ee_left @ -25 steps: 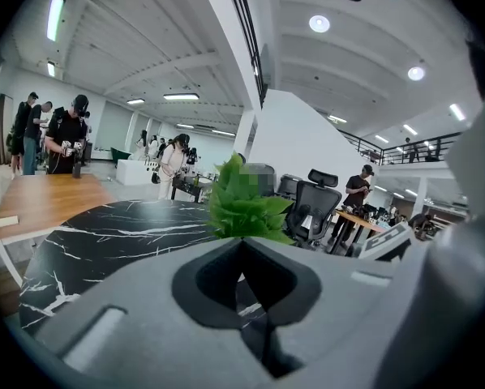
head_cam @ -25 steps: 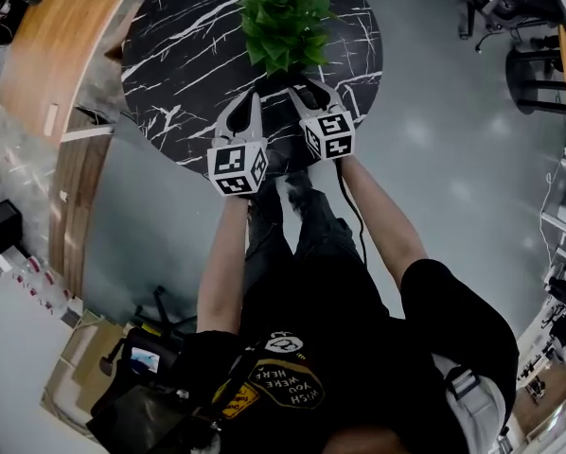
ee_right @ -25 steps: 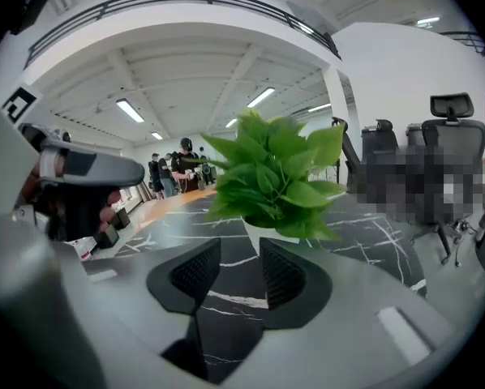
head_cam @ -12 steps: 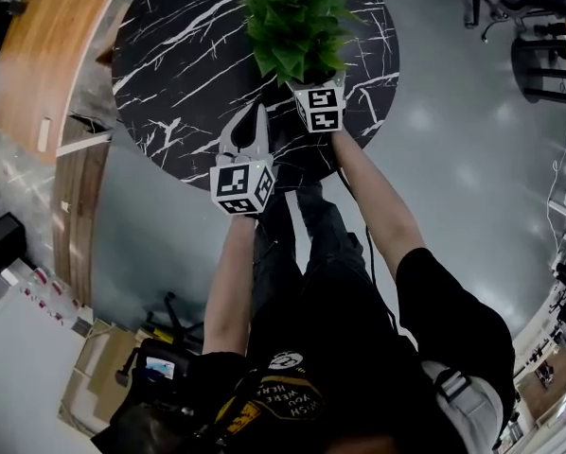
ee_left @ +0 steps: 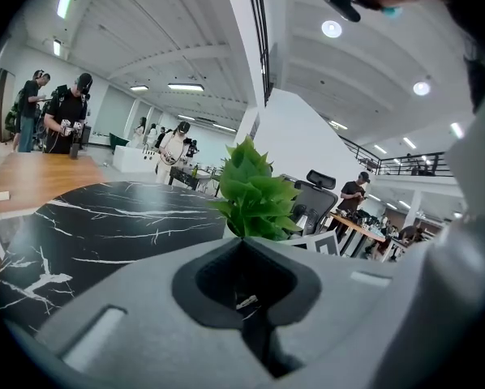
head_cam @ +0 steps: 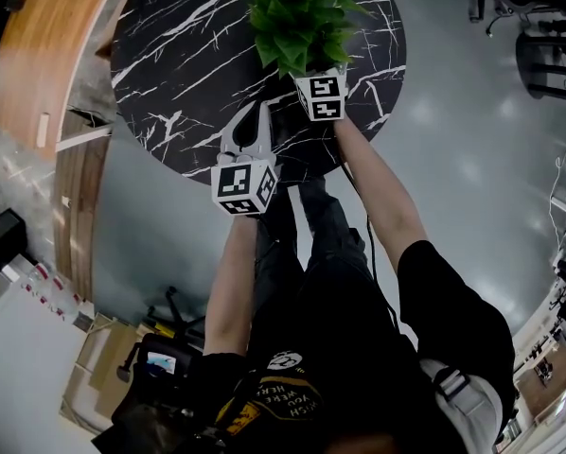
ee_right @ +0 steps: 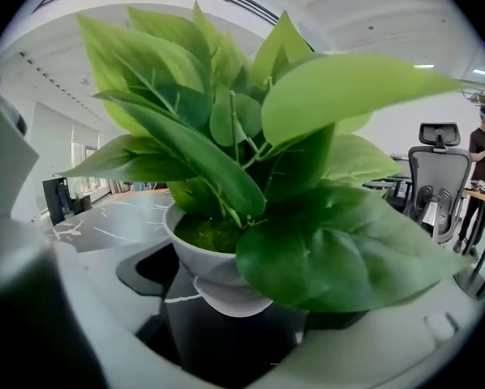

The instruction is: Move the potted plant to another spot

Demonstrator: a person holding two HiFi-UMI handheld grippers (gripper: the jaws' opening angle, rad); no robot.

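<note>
Starting nearest me, the left gripper [head_cam: 252, 116] hangs over the near edge of the table [head_cam: 169, 55], jaws together and nothing in them. I judge it harmless unless it swings right into the work.

Further out, the right gripper [ee_right: 242, 318] has just been opening its jaws. They stand wide apart with the pot [ee_right: 218, 274] between them. The pot sits on the table, not yet pressed.

I see a dark gap at the pot's left side, but a big leaf hides its right side. An uneven close could therefore shove or tip the pot before both sides bite. Its white wall narrows downward and looks smooth, so a weak clamp may slip.

Beyond, the leaves [ee_right: 259, 152] droop over the rim, and I could pinch one instead of the pot.
</note>
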